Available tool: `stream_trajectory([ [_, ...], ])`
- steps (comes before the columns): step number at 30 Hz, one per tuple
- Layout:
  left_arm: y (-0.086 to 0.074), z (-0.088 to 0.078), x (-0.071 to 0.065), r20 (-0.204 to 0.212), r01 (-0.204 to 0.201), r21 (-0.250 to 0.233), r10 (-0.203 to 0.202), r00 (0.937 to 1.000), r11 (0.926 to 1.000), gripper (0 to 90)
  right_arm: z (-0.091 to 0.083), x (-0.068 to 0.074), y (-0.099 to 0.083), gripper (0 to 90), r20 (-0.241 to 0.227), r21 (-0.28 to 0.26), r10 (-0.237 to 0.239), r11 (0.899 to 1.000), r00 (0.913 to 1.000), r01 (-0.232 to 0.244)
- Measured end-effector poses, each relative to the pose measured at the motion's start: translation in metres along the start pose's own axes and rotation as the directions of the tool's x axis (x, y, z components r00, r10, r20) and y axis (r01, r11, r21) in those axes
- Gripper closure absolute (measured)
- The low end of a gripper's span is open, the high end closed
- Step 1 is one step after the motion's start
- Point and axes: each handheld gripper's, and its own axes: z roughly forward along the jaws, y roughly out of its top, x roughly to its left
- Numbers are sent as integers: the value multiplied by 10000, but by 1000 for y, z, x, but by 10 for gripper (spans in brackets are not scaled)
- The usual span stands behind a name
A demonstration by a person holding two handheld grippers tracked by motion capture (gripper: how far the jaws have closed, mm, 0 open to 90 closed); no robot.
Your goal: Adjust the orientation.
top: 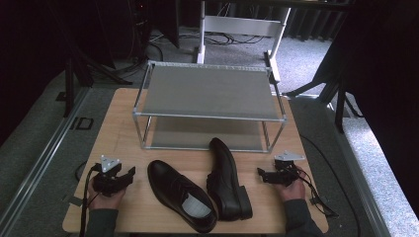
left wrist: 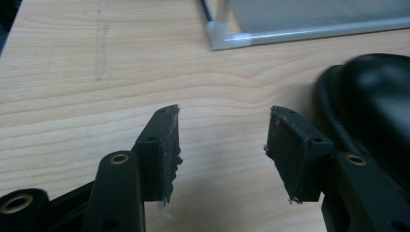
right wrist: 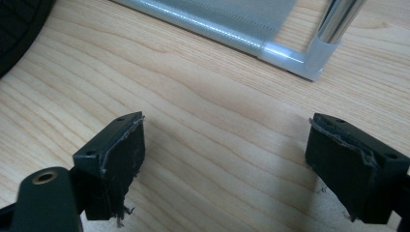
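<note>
Here, both shoes (top: 197,190) lie mid-table between the left gripper (top: 129,173) and right gripper (top: 260,173), jaws spread, empty; the rack (top: 207,116) blocks the far edge.

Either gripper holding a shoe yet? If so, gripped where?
Nothing is held. The left gripper and right gripper are both open over bare table, fingers empty. Both black shoes lie untouched between them.
</note>
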Motion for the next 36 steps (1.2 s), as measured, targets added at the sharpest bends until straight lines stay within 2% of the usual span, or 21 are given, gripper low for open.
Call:
stream_trajectory([
  [5,-5,-12,-11,349,-250,-70,253,9991,9997,485,-1,1,-1,156,14,-16,6,10000,10000,-6],
  [7,-8,-17,-17,486,-465,-101,469,9977,9989,498,-3,2,-2,238,31,-128,12,9999,10000,-11],
  [9,-13,-23,-27,600,-849,-43,850,9946,9964,510,-6,2,-3,297,88,-134,75,9999,9999,-74],
  [12,-16,-27,-32,769,-1013,10,1009,9919,9949,524,-7,3,-3,332,159,-126,115,9999,9998,-113],
  [14,-23,-32,-40,936,-1357,139,1338,9866,9907,538,-8,4,-2,385,179,-90,129,9999,9998,-127],
  [15,-23,-32,-40,936,-1357,139,1338,9866,9907,539,-9,4,-2,401,177,-69,105,9999,9998,-104],
  [16,-27,-36,-44,990,-1604,150,1582,9824,9869,541,-9,5,-2,415,165,-64,98,9999,9998,-97],
  [17,-27,-36,-44,990,-1604,150,1582,9824,9869,542,-9,6,-2,427,163,-55,110,9999,9998,-109],
  [19,-32,-39,-50,1075,-1950,274,1910,9757,9804,549,-10,6,-2,439,182,-24,103,9999,9998,-103],
  [20,-34,-40,-54,1114,-2130,358,2079,9718,9764,554,-10,7,-2,445,184,-11,82,10000,9998,-82],
  [21,-36,-40,-59,1175,-2414,507,2342,9650,9691,564,-11,8,-2,456,258,20,-11,10000,9997,11],
  [23,-37,-39,-61,1207,-2493,553,2414,9629,9668,569,-11,9,-2,457,300,43,-60,10000,9995,59],
  [24,-37,-35,-64,1322,-2650,726,2541,9581,9615,572,-13,11,-2,462,357,77,-163,9998,9992,160],
  [28,-36,-29,-67,1397,-2744,900,2606,9553,9574,573,-16,14,-1,465,452,42,-259,9997,9986,257],
  [29,-35,-28,-69,1450,-2780,898,2636,9537,9564,573,-17,15,-1,466,455,17,-272,9996,9986,271],
  [30,-33,-24,-72,1552,-2894,907,2735,9493,9529,573,-19,17,-2,471,475,-49,-278,9996,9985,280],
  [31,-33,-24,-72,1552,-2894,907,2735,9493,9529,573,-21,18,-2,475,476,-52,-276,9996,9985,279],
  [33,-30,-20,-77,1620,-3019,857,2857,9445,9495,573,-23,20,-2,476,488,-75,-300,9995,9984,304],
  [34,-28,-17,-82,1549,-3248,870,3092,9383,9418,576,-26,23,-3,480,483,-120,-335,9993,9983,342],
  [36,-27,-16,-83,1408,-3331,842,3197,9370,9391,580,-28,25,-3,482,484,-151,-352,9992,9982,360],
])
